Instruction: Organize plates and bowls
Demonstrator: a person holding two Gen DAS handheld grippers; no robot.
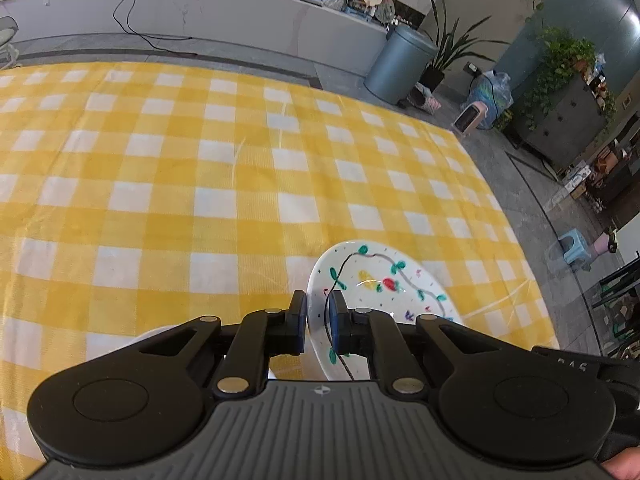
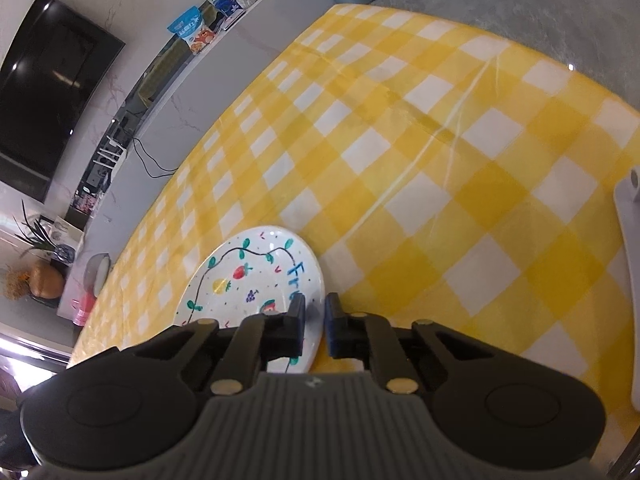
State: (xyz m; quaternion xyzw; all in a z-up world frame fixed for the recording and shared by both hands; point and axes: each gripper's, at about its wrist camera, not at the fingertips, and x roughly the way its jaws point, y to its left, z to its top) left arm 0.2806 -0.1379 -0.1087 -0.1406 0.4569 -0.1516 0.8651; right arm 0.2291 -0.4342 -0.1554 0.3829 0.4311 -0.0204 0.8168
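Observation:
A white plate (image 1: 384,284) painted with fruits and a vine line is over the yellow-and-white checked tablecloth (image 1: 200,184). My left gripper (image 1: 318,314) is shut on the plate's left rim, one finger outside it and one over its face. The right wrist view has the same plate (image 2: 248,280) at lower left. There my right gripper (image 2: 315,318) is shut on its right rim. Whether the plate rests on the cloth or hangs just above it I cannot tell.
A pale rounded object (image 1: 160,334) peeks out left of the left gripper, mostly hidden. A white flat piece (image 2: 628,280) stands at the table's right edge. Beyond the table are a grey bin (image 1: 400,64), plants and a low ledge.

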